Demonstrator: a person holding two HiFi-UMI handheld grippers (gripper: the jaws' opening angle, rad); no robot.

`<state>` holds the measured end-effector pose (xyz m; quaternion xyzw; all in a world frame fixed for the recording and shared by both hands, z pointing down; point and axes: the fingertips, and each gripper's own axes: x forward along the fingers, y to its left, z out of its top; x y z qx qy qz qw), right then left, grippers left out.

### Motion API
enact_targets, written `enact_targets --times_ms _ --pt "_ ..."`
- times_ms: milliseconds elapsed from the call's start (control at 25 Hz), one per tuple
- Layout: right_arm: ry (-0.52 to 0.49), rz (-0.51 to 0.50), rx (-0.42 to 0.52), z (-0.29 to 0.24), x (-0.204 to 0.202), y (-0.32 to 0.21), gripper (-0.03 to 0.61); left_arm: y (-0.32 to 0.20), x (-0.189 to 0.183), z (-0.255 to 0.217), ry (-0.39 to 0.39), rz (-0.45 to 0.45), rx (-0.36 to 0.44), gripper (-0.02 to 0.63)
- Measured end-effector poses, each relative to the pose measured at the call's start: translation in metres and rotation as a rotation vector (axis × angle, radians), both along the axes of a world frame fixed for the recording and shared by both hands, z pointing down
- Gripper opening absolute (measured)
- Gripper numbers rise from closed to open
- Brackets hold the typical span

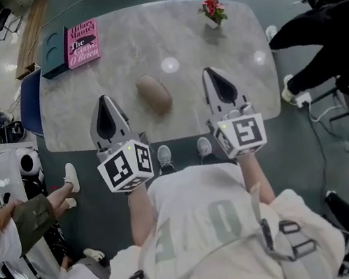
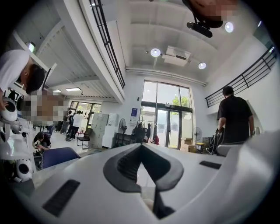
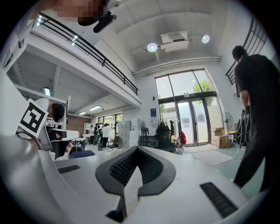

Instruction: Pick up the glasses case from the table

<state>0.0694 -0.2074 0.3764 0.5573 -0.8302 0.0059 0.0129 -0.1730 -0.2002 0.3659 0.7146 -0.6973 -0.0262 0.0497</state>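
The glasses case is a brown oval pouch lying on the grey marble table, near its front edge. My left gripper hangs over the front edge to the case's left, apart from it, jaws shut with nothing in them. To the case's right, my right gripper is also shut and holds nothing. In the left gripper view the jaws meet at a point and look out level into the hall. The right gripper view shows its jaws closed likewise. Neither gripper view shows the case.
A pink book and a dark teal box lie at the table's far left corner. A small pot of red flowers stands at the far right. A blue chair is left of the table. A person in black stands at the right.
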Motion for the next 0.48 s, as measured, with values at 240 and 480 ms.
enact_targets --times_ms 240,480 --pt "-0.003 -0.068 0.001 -0.001 -0.001 -0.001 -0.002 0.01 0.021 -0.004 -0.02 -0.012 0.011 0.003" --pt "0.0 -0.083 -0.004 0.005 0.003 0.002 -0.002 0.01 0.033 -0.018 0.054 0.04 0.074 0.206"
